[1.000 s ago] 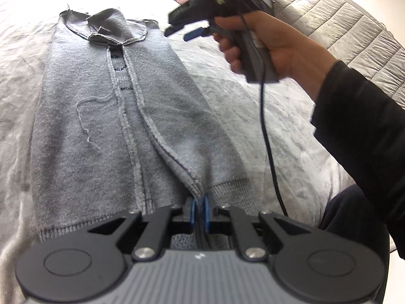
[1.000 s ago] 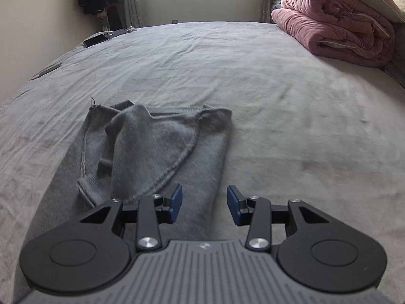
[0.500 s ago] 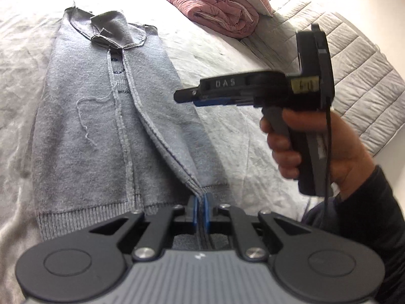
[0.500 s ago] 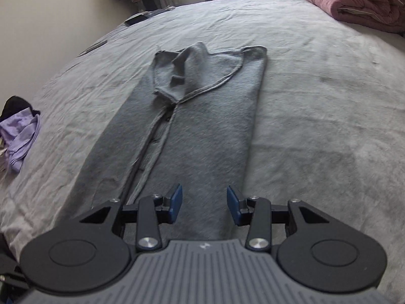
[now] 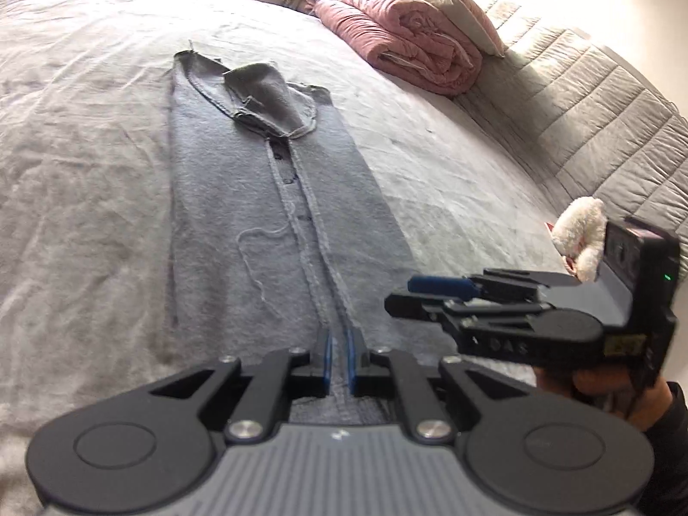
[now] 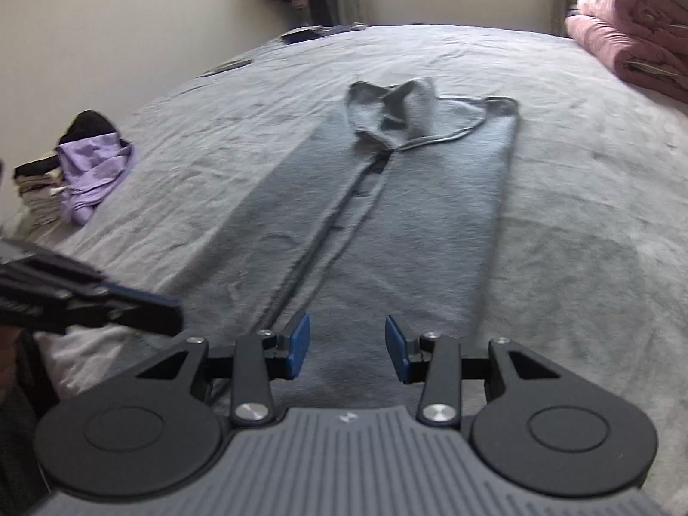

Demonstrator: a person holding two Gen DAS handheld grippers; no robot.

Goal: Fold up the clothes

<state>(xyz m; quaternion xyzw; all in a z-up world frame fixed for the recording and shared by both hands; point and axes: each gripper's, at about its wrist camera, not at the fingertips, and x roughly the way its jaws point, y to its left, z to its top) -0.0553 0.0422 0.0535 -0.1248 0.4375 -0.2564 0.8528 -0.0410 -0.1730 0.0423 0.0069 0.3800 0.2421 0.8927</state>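
We can't see the near hem of the grey sweater (image 5: 241,198): our own left gripper (image 5: 339,359) covers it, and the blue pads sit almost together with a ridge of knit pinched between them at the hem end. Our right gripper (image 6: 347,348) hovers just beside it, fingers spread wide with nothing in them, over the same near end of the garment. The right wrist view is smeared with blur, so fine stitching there is hard to read. From the left wrist view only a sliver of our right hand (image 5: 602,387) shows under the tool, the rest cut off at the frame edge.

The sweater lies lengthwise down the middle of the bed (image 5: 86,129), both long sides folded in to meet at a centre seam, collar rumpled at the far end. Bare sheet lies open on both flanks. To the far right a rolled pink blanket (image 5: 408,38) rests against the quilted headboard (image 5: 602,120); to the left, at the bed's edge, there's a small stack of clothes with a purple garment (image 6: 92,167) on top, well apart from the sweater.
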